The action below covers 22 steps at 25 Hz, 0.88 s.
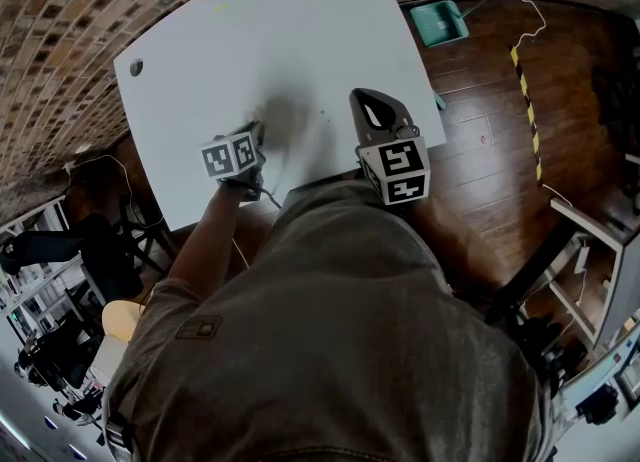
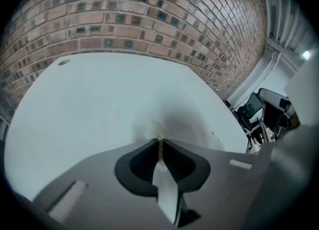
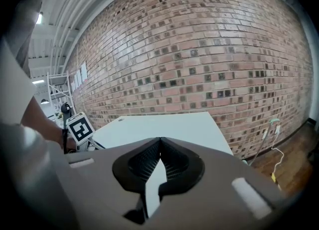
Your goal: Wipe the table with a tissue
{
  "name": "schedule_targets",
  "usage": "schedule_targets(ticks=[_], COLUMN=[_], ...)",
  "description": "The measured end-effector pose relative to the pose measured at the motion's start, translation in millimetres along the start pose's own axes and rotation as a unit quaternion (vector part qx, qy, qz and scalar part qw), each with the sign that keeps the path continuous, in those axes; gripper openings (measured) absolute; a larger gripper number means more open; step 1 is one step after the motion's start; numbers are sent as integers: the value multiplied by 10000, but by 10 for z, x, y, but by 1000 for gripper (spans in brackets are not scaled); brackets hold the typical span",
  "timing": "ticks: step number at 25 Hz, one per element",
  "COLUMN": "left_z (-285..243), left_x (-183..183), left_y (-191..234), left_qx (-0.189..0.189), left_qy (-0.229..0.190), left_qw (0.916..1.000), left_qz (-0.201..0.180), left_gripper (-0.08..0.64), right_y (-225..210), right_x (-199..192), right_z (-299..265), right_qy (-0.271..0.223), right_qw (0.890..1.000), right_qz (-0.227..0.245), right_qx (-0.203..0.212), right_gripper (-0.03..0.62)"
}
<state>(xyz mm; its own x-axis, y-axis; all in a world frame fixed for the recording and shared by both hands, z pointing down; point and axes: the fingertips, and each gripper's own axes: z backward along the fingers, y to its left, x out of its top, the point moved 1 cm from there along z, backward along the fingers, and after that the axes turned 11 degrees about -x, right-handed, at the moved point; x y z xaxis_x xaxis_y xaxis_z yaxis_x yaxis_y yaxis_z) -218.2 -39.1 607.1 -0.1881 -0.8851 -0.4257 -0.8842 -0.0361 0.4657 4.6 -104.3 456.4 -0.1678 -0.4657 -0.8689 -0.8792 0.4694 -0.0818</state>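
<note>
The left gripper (image 2: pixel 159 143) is clamped on the tissue (image 2: pixel 158 131) — only a small crumpled bit shows past the jaw tips, at 12 o'clock in its own view, low over the white table (image 2: pixel 99 99), though I cannot tell if it touches. The right gripper (image 3: pixel 160 140) has its jaws together on nothing. In the head view it is at 3 o'clock from the left one — over the table's near edge.
</note>
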Motion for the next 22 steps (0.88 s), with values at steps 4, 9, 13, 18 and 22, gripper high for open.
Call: schedule_targets(ticks=[4, 9, 13, 18, 22], left_z=[-151, -233, -240, -223, -197], left_x=[33, 61, 73, 6, -80], left_y=[-219, -382, -571, -816, -895], left_qx=[-70, 0, 6, -34, -192], left_qy=[49, -1, -173, -412, -473], left_qw=[9999, 10000, 9998, 9991, 9985], left_qz=[-113, -73, 30, 91, 186], left_gripper=[31, 31, 31, 31, 31], right_y=[-168, -391, -517, -511, -427], right_x=[-10, 5, 11, -24, -67], right_z=[24, 39, 1, -29, -42], right_qy=[-2, -20, -1, 21, 145], right_qw=[10000, 10000, 9996, 9983, 9979], right_qz=[-35, -23, 27, 171, 242], right_qx=[-24, 62, 277, 556, 583], right_gripper=[14, 14, 14, 14, 14])
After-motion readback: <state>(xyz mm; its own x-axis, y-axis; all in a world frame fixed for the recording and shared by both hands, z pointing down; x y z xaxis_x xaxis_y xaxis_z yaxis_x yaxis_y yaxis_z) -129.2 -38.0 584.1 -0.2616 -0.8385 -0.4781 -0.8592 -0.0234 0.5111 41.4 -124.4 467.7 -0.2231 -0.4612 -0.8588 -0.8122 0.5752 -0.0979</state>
